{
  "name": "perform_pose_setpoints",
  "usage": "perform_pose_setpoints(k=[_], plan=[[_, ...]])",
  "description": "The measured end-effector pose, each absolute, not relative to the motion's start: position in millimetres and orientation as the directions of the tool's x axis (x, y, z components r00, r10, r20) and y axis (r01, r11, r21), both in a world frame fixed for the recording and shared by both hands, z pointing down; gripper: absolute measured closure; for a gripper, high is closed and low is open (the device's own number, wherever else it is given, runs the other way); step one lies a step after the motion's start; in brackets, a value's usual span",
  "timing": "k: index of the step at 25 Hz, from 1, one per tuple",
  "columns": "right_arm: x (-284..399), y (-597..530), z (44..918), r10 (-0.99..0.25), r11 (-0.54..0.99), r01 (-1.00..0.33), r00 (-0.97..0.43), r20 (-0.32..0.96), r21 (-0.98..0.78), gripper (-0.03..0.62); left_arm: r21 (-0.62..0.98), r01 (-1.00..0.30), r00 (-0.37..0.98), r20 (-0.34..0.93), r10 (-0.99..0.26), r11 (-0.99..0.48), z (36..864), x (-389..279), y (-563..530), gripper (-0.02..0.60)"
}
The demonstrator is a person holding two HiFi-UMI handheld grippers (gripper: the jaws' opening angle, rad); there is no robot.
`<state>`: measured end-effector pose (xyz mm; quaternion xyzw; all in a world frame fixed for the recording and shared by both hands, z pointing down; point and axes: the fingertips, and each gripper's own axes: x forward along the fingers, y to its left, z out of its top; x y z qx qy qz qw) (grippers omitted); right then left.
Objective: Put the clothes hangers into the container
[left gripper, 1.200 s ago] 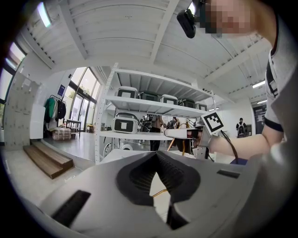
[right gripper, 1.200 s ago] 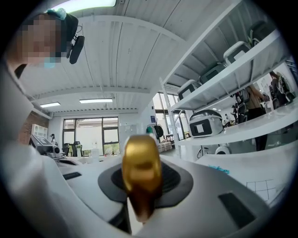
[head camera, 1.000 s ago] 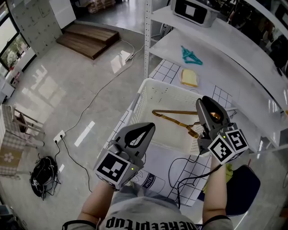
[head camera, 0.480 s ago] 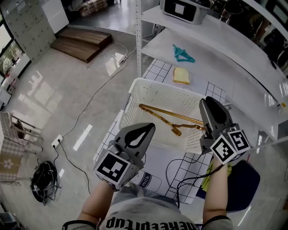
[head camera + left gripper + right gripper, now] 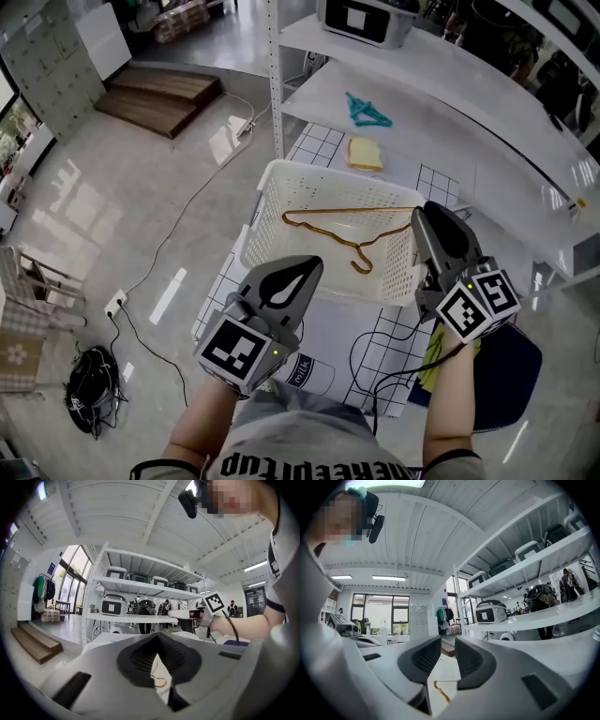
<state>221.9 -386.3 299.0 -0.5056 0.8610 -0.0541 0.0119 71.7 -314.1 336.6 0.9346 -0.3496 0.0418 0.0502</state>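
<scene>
A gold wire hanger (image 5: pixel 347 211) lies flat inside the white perforated basket (image 5: pixel 258 220), its hook toward me. A teal hanger (image 5: pixel 366 111) lies on the white shelf beyond the basket. My right gripper (image 5: pixel 424 211) stands at the basket's right rim, slightly open with nothing between its pads; through the gap I see the basket (image 5: pixel 445 667) and a bit of the gold hanger (image 5: pixel 440 692). My left gripper (image 5: pixel 314 265) is shut and empty, raised just short of the basket's near wall. Between its pads the hanger's hook (image 5: pixel 159 684) shows.
A yellow cloth (image 5: pixel 362 153) lies on the checkered mat (image 5: pixel 323 145) behind the basket. A black cable (image 5: pixel 375 352) loops over the mat in front. A shelf post (image 5: pixel 275 75) rises at the basket's far left. A dark blue cushion (image 5: pixel 502 375) sits at the right.
The gold hanger has come away from my right gripper and swung flat into the basket. The view has shifted so the basket sits farther up; both grippers have hardly moved.
</scene>
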Motion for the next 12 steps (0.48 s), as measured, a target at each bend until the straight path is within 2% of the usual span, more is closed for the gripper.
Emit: perform_pose_setpoints(k=[8,12], plan=[[214.4,-350.4,299.6,-0.877,0.474,-0.875,-0.479,0.037,-0.1,0.511,0.045,-0.615,0.788,0.086,-0.61,-0.788,335.7,72.7,-291.4,0.568],[205.6,-330.1,299.2,-0.884,0.461,-0.882,-0.466,0.034,-0.099,0.557,0.02,-0.592,0.805,0.057,-0.59,-0.806,332.9,67.6,-279.0,0.568]])
